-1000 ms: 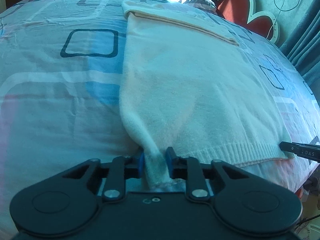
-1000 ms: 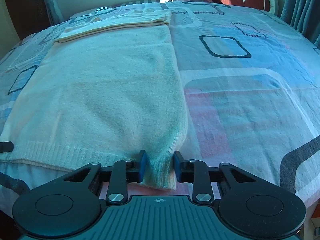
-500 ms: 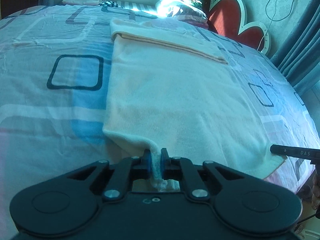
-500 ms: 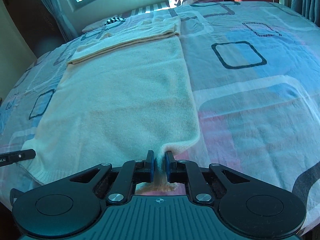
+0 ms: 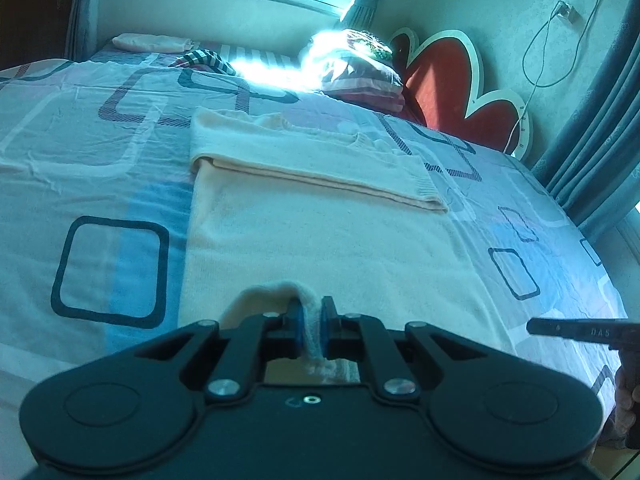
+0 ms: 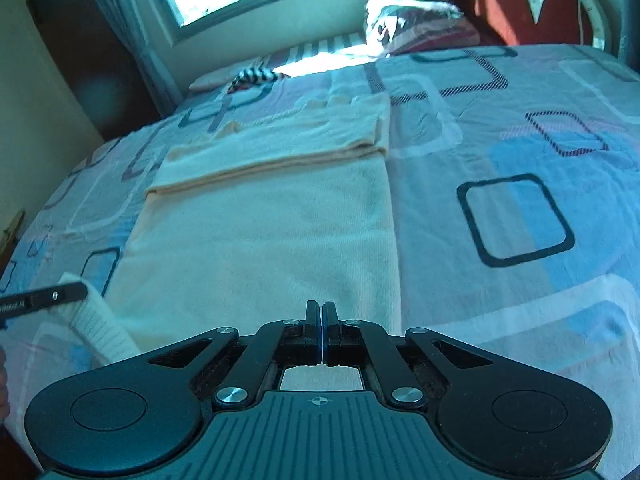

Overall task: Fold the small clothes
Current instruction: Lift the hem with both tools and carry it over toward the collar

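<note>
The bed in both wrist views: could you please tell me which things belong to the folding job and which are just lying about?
Job: cream knitted sweater; left tongs, shut on its hem; right tongs, shut, no cloth showing between them.
Lying about: black-and-white striped cloth; patterned pillow pile; red flower-shaped headboard.

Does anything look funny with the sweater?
Yes. The left gripper pinches one hem corner of the sweater and lifts it, but the right gripper is shut with no cloth seen between its pads, so only one corner is up.
</note>
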Tool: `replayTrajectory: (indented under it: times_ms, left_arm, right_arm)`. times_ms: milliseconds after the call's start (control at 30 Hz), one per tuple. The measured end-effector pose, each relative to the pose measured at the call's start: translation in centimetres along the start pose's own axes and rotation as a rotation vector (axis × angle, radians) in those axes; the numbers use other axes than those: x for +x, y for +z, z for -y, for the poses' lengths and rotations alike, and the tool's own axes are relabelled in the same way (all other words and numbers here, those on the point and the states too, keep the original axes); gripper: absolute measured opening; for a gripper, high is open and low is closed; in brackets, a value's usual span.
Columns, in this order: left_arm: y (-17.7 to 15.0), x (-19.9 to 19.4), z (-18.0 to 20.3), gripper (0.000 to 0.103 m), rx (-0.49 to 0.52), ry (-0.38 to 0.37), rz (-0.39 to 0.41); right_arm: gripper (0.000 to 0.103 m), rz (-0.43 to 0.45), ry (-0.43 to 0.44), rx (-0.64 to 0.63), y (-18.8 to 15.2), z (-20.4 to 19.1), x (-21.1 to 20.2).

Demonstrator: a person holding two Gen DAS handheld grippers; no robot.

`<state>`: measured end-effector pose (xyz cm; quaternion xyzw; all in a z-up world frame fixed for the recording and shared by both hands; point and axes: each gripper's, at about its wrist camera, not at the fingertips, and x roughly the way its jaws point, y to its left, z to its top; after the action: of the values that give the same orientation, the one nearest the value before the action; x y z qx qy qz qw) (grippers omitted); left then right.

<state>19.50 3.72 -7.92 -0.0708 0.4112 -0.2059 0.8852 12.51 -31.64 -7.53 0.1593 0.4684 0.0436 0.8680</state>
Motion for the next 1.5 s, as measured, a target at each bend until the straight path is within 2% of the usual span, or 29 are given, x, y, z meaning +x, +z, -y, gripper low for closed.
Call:
replayTrajectory:
  times_ms: [33, 67, 100, 167, 267, 333, 367, 400, 433, 467, 533, 667, 833, 1000, 1133, 1233, 1433, 1500]
  left_arm:
    - [-0.2, 0.0, 0.0, 0.007, 0.004, 0.000, -0.003]
    - [-0.4, 0.1, -0.1, 0.007, 0.001, -0.001, -0.008]
    - [-0.6, 0.2, -0.2, 0.007, -0.006, 0.000, -0.013]
    - [-0.7, 0.5, -0.6, 0.007, -0.020, 0.007, -0.024]
    - [-0.8, 0.8, -0.9, 0.007, -0.032, 0.014, -0.031]
    - [-0.8, 0.7, -1.0, 0.007, -0.034, 0.014, -0.029]
    - [-0.8, 0.7, -1.1, 0.007, -0.037, 0.012, -0.027]
    - [-0.8, 0.6, -1.1, 0.007, -0.039, 0.009, -0.024]
    - [-0.7, 0.6, -1.1, 0.007, -0.041, 0.007, -0.021]
    - [-0.7, 0.6, -1.1, 0.007, -0.040, 0.007, -0.015]
    - [-0.4, 0.5, -1.2, 0.007, -0.042, 0.006, -0.002]
    - [1.1, 0.6, -1.0, 0.007, -0.036, 0.006, 0.045]
    - [5.3, 2.3, -1.1, 0.007, -0.039, 0.016, 0.122]
    - [10.5, 5.8, -1.8, 0.007, -0.056, 0.039, 0.187]
    - [14.5, 10.4, -3.3, 0.007, -0.112, 0.067, 0.184]
    - [16.7, 14.3, -4.7, 0.007, -0.156, 0.096, 0.139]
    - [19.0, 19.4, -6.0, 0.008, -0.143, 0.167, 0.089]
    - [19.6, 20.2, -6.6, 0.016, -0.146, 0.191, 0.097]
  right_arm:
    - [0.003, -0.031, -0.017, -0.004, -0.9, 0.3, 0.1]
    - [0.014, -0.060, -0.036, 0.003, -1.8, 0.7, 0.3]
    - [0.040, -0.088, -0.053, 0.021, -2.8, 1.3, 0.4]
    - [0.073, -0.111, -0.068, 0.087, -4.9, 2.6, -0.1]
    - [0.071, -0.162, -0.066, 0.147, -7.0, 3.1, -0.6]
    - [0.057, -0.193, -0.057, 0.175, -8.1, 2.7, -0.8]
    - [0.044, -0.191, -0.057, 0.167, -8.4, 2.3, -0.9]
    - [0.023, -0.198, -0.043, 0.159, -8.5, 1.9, -1.0]
    - [0.010, -0.216, -0.006, 0.176, -8.4, 1.8, -0.8]
    - [0.004, -0.223, 0.018, 0.200, -8.4, 1.9, -0.7]
    - [0.004, -0.212, 0.054, 0.215, -7.8, 1.9, -0.7]
    - [0.004, -0.101, 0.109, 0.264, -4.5, 2.5, -1.2]
    - [0.004, 0.032, 0.194, 0.332, 3.0, 3.7, -0.2]
    - [0.004, 0.132, 0.204, 0.355, 11.3, 4.6, 3.9]
    - [0.004, 0.141, 0.200, 0.416, 16.7, 6.1, 8.9]
    - [0.004, 0.122, 0.192, 0.467, 19.5, 7.6, 12.7]
    - [0.004, 0.126, 0.160, 0.493, 23.1, 9.0, 17.0]
    - [0.004, 0.148, 0.140, 0.498, 23.8, 9.5, 17.4]
